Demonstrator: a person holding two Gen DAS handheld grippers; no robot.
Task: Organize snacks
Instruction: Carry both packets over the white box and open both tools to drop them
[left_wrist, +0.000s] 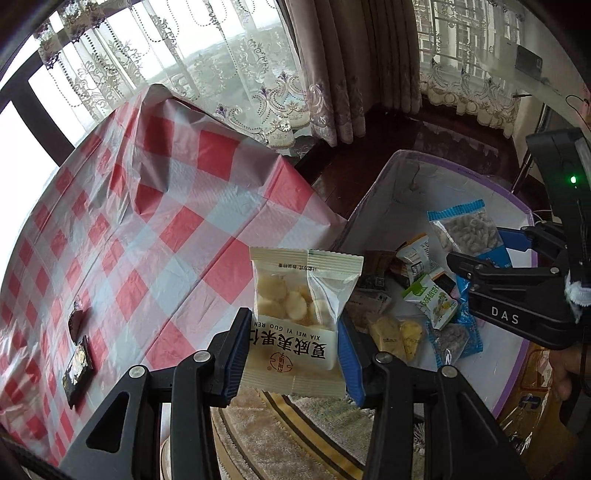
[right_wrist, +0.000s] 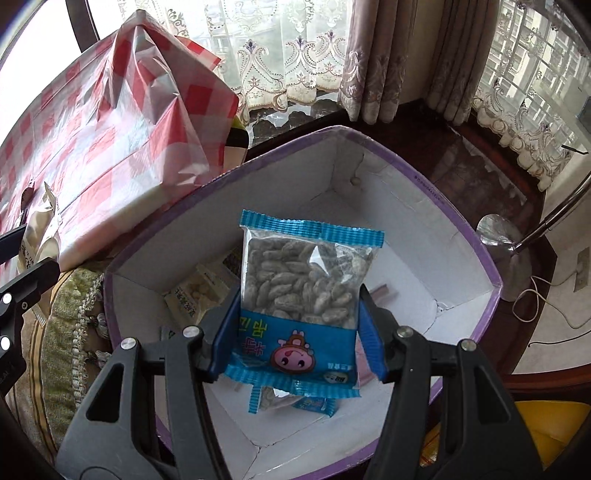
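Already over the box, the right gripper (right_wrist: 295, 332) is clamped on the lower half of a blue packet of seeds (right_wrist: 303, 288), long axis running out along the fingers, the white floor of the purple-rimmed box (right_wrist: 491, 266) directly beneath. By my reading, release there drops it straight in. The left gripper (left_wrist: 295, 350) pinches a cream packet of nuts (left_wrist: 299, 314) likewise, but sits over the gap between the checked worktop (left_wrist: 147, 221) and the box's near wall, the box lying to its right, so the right hand is nearer.
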